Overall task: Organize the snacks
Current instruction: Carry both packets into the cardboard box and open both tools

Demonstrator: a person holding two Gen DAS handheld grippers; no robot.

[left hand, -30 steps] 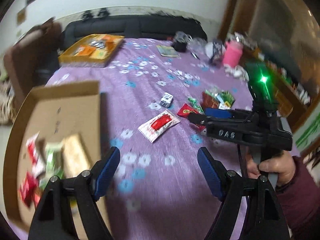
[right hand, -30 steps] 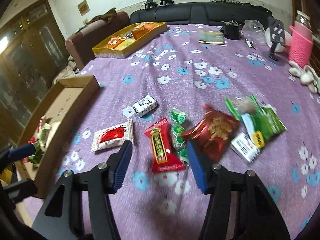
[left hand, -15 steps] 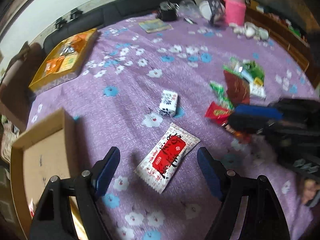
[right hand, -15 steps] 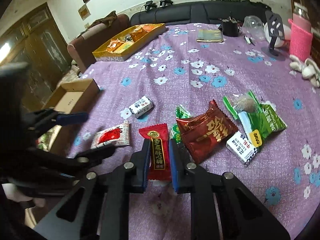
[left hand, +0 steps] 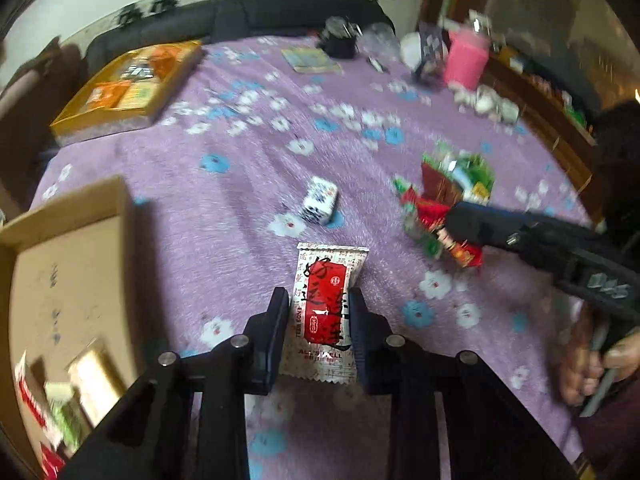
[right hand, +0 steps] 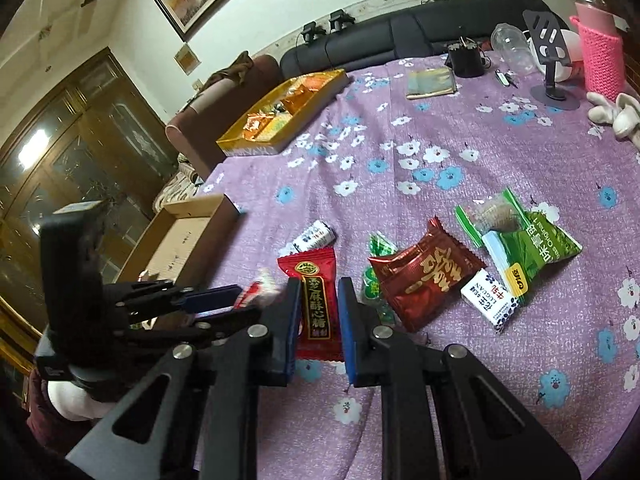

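My left gripper [left hand: 319, 322] is shut on a white snack packet with a red label [left hand: 325, 312], which lies on the purple flowered tablecloth [left hand: 240, 184]. My right gripper [right hand: 319, 316] is shut on a red candy packet with gold characters [right hand: 314, 302]. Each gripper shows in the other's view, the right gripper [left hand: 464, 222] at the right and the left gripper [right hand: 224, 304] at the left. An open cardboard box [left hand: 72, 280] with several snacks in it sits at the left, also in the right wrist view [right hand: 180, 236]. A small white and blue packet [left hand: 320, 205] lies between the two.
A pile of snacks lies right of my right gripper: a dark red bag [right hand: 424, 276], green packets [right hand: 532, 244], a white and blue carton [right hand: 488, 300]. A yellow tray of snacks [right hand: 284, 112] stands far left. A pink knitted cup [right hand: 600, 52], a phone stand [right hand: 550, 48] and a booklet [right hand: 432, 84] stand far back.
My left gripper swung from the box to the white and red packet and shut on it. My right gripper shut on the red candy packet.
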